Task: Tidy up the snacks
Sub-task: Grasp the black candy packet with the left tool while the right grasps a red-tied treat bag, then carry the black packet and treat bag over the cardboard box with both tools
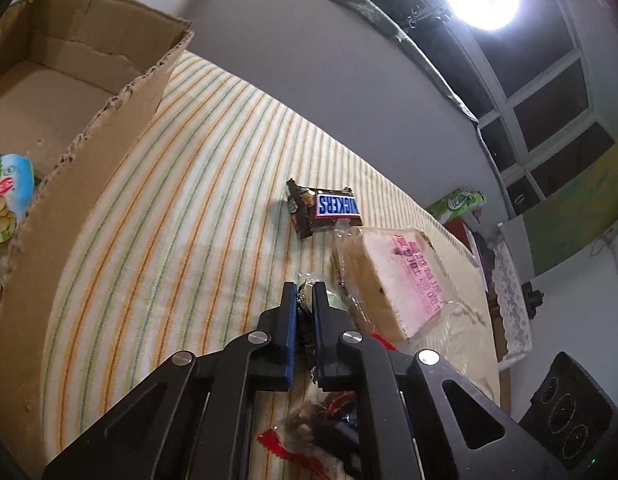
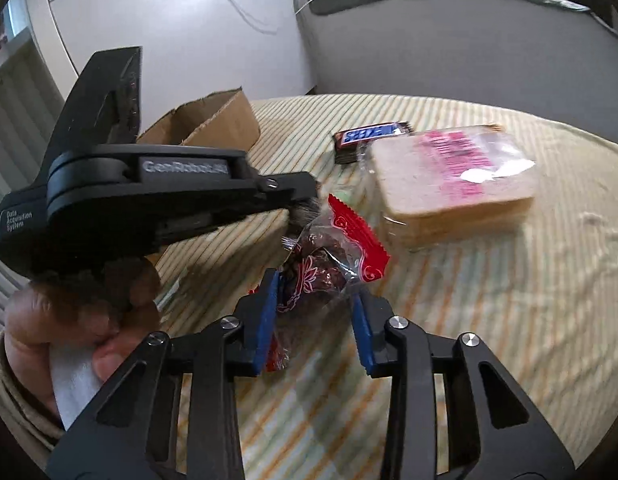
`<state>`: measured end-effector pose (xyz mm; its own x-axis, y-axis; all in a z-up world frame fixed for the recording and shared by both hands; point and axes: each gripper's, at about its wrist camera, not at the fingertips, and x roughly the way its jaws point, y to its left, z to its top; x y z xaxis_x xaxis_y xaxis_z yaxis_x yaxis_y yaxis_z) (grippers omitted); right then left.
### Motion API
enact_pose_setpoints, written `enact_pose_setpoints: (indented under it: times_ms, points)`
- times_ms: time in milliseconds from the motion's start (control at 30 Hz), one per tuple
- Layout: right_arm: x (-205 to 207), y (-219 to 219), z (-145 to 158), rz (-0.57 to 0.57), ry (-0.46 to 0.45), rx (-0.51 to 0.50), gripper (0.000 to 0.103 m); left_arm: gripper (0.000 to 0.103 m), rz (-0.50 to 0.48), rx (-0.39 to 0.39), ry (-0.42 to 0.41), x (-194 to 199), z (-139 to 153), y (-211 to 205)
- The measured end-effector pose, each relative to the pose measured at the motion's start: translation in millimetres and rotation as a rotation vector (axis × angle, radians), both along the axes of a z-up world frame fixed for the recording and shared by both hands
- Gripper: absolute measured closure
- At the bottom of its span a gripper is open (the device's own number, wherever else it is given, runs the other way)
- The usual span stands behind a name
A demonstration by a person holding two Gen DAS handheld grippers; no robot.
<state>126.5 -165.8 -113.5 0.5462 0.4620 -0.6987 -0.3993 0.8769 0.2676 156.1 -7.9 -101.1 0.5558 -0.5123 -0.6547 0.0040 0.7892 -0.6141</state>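
Observation:
My left gripper [image 1: 305, 292] is shut on a small dark-wrapped snack [image 1: 304, 312], held above the striped cloth; it also shows in the right wrist view [image 2: 305, 210]. A Snickers bar [image 1: 323, 207] and a wrapped sandwich cake with pink print [image 1: 393, 280] lie just beyond it. My right gripper [image 2: 315, 290] is open around a clear packet with red ends and dark contents [image 2: 329, 260], which also shows in the left wrist view [image 1: 309, 432]. The Snickers [image 2: 371, 138] and the cake [image 2: 453, 176] lie behind it.
An open cardboard box [image 1: 81, 136] stands at the left, with a green and blue snack bag [image 1: 7, 200] inside; the box also shows in the right wrist view [image 2: 213, 128]. A striped tablecloth [image 1: 189, 208] covers the table. A wall runs behind the table.

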Motion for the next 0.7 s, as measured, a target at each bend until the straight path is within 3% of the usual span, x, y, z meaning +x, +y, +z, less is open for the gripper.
enact_pose_setpoints:
  times_ms: [167, 333, 467, 700]
  points:
    - [-22.4, -26.7, 15.9, -0.103, -0.082, -0.021, 0.068, 0.098, 0.002, 0.012, -0.083, -16.0, 21.2, 2.2]
    - [-44.2, -35.5, 31.2, -0.177, -0.184, -0.108, 0.068, 0.098, -0.030, 0.121, -0.234, -49.0, 43.9, -6.9]
    - [-52.8, -38.6, 32.0, -0.197, -0.193, -0.120, 0.068, 0.098, -0.048, 0.221, -0.314, -71.8, 50.1, -14.9]
    - [-63.1, -33.5, 28.4, -0.215, -0.213, -0.131, 0.068, 0.098, -0.042, 0.326, -0.371, -92.1, 52.7, -14.8]
